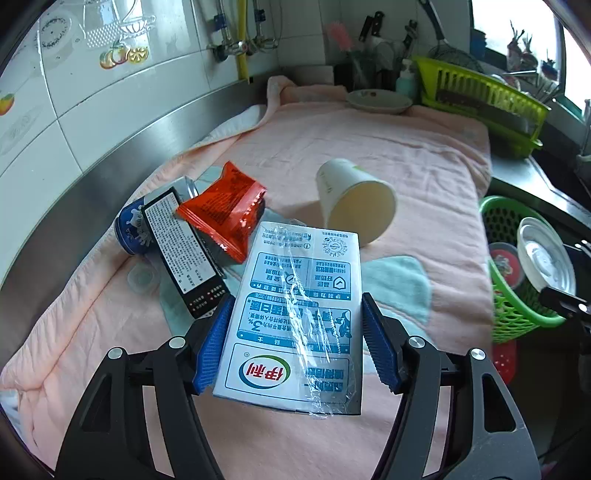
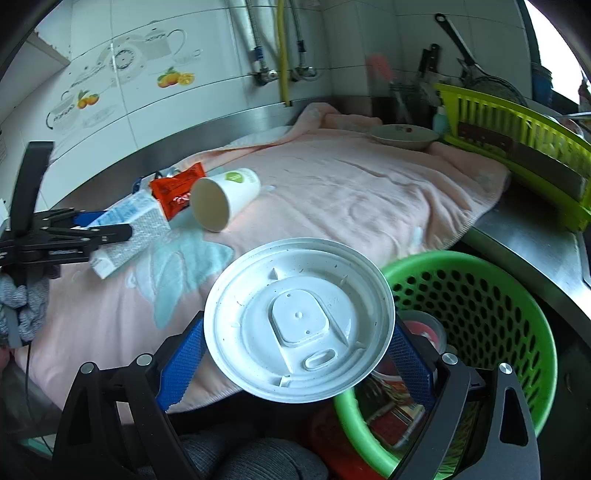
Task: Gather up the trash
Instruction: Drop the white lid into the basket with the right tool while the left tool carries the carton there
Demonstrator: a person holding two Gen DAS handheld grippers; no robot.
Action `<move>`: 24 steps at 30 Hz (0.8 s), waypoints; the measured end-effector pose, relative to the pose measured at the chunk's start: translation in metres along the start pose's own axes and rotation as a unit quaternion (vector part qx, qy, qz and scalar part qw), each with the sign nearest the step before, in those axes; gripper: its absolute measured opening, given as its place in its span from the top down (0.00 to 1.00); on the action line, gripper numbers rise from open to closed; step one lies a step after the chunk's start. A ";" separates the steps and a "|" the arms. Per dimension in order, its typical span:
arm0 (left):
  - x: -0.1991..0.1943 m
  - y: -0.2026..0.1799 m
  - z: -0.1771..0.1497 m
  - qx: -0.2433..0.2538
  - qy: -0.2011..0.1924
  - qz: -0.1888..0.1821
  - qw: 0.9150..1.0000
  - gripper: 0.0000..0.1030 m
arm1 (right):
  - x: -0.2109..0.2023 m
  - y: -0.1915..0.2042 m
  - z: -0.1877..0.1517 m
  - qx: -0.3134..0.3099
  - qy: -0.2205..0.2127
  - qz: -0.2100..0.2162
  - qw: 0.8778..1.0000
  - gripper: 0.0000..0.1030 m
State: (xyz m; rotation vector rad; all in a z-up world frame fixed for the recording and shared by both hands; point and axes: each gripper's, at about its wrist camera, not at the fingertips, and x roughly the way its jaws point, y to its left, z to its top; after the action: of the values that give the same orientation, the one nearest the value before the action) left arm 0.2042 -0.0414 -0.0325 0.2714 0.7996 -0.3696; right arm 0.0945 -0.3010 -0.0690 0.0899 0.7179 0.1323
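Left gripper (image 1: 295,343) low in frame, blue pads (image 1: 376,343) squeezing white-and-blue milk box (image 1: 295,314). Box lifted above pink towel (image 1: 424,177). Red snack bag (image 1: 225,210), black box (image 1: 184,254), blue can (image 1: 133,229) piled at middle left. Paper cup (image 1: 354,199) lying tipped at center. Green basket (image 1: 517,295) at right edge.

can (image 1: 147,225): half hidden | green basket (image 2: 480,314): contents partly hidden

We see bright daylight from the blown-out window (image 1: 517,22) at upper right, glare on the tiles (image 2: 110,62), strong fisheye bending, dark corners, and blur at the edges.
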 end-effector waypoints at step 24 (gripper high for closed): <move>-0.025 -0.149 0.035 0.052 -0.040 -0.140 0.988 0.36 | -0.028 -0.128 -0.054 0.084 0.027 -0.127 0.988 0.14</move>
State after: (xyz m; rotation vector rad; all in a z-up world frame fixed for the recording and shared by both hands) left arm 0.1477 -0.1828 -0.0050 0.2402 0.7415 -0.6845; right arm 0.0492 -0.4294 -0.1074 0.1560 0.7872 -0.1700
